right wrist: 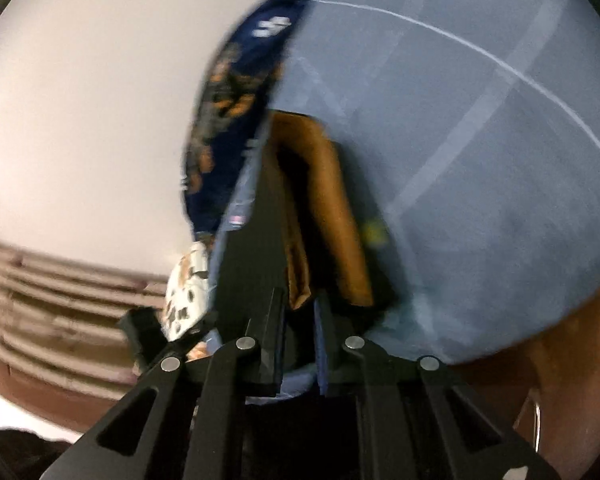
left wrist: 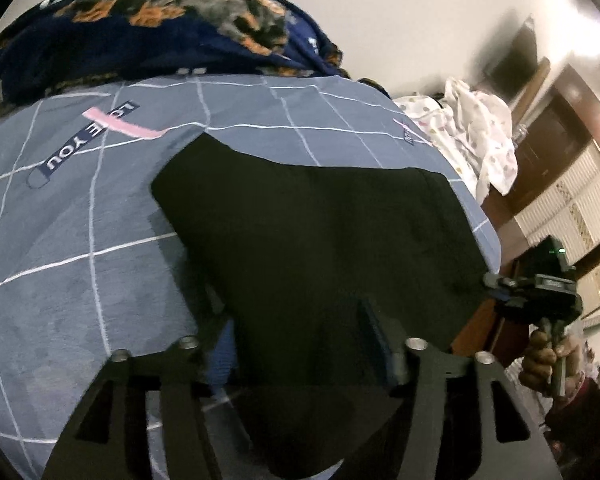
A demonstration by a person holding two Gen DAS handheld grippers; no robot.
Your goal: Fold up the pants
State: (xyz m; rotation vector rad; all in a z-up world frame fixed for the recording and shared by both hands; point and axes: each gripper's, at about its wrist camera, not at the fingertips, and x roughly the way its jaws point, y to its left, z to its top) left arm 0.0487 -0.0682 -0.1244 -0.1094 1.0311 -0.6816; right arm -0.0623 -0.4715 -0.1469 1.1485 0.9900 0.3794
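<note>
Right gripper pinches the pants edge on the bed, left gripper open w/ nothing gripped — pull hem taut & level before folding.

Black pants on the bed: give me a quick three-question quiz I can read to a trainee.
1. True or false: the black pants lie on a plain white sheet.
2. Whose jaws stand wide apart? A) left gripper B) right gripper
3. Fill in: the label printed on the bedsheet reads "LOVE ___".

Key: 1 false, the sheet is blue-grey with white grid lines; 2 A; 3 YOU.
</note>
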